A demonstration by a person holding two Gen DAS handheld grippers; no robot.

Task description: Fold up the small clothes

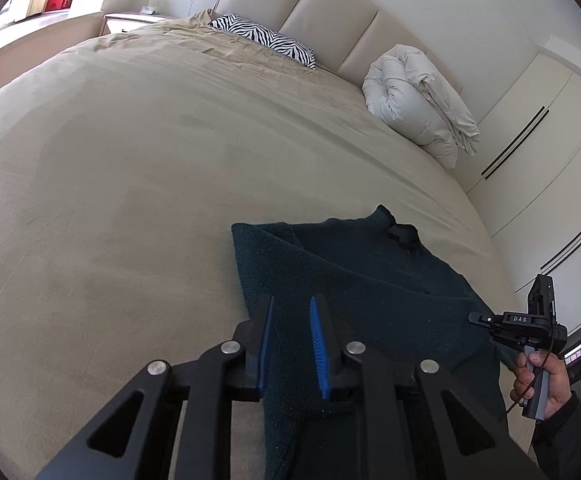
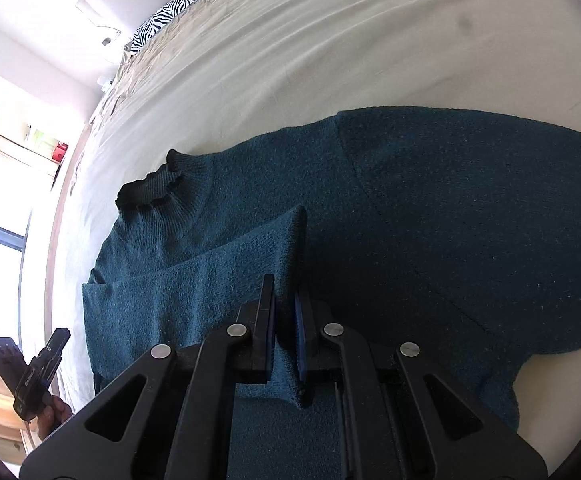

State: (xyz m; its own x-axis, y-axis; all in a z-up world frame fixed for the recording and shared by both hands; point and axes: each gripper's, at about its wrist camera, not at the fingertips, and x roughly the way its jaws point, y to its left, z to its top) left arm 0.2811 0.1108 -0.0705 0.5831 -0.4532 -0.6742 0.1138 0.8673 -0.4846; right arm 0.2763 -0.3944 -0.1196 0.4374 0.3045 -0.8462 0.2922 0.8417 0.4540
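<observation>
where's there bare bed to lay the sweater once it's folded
Bare tan bedspread runs between the sweater and the zebra pillow. Crowded spots: the rolled duvet and both grippers, right gripper pinching knit.

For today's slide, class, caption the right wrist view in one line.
Right gripper pinches a fold of the dark teal sweater spread on the beige bed.

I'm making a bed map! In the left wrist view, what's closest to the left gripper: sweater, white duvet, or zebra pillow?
1. Sweater: right under the left gripper.
2. White duvet: far right, by the headboard.
3. Zebra pillow: farthest, top middle.
</observation>
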